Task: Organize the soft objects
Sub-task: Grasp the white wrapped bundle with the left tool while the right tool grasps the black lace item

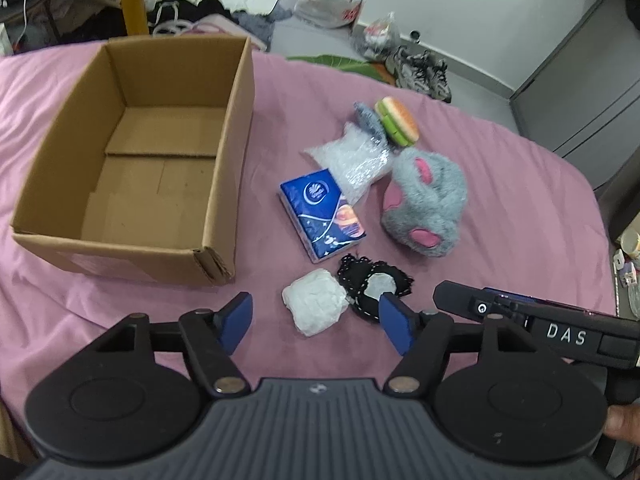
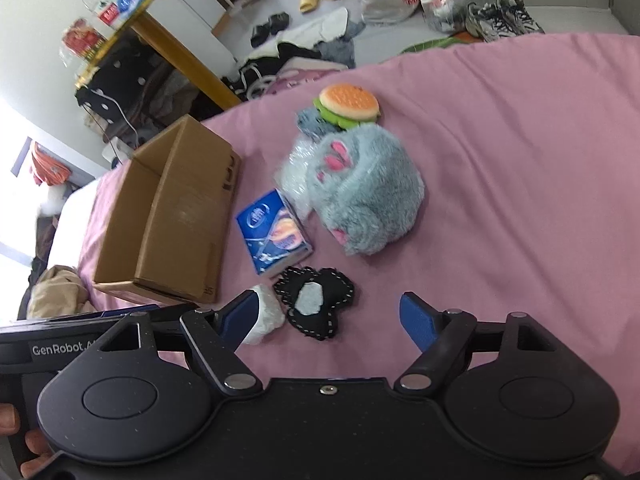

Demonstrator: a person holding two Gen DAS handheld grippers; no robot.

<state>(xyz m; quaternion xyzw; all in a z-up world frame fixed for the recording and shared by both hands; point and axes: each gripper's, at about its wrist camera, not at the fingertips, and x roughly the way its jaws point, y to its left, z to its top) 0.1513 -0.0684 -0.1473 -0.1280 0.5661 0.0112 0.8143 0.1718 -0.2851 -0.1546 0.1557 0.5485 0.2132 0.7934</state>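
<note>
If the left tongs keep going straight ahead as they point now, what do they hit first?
Most likely the white wad, lying on the pink sheet between the open left tongs. The black patch sits just right of that line. Depth is unclear.

On the black body of my right gripper (image 1: 560, 332), at the right edge of my left camera's frame, I read "DAS"; on my left gripper (image 2: 60, 344), lower left of my right camera's frame, a label reads "GenRobot.A", cut off there
</note>
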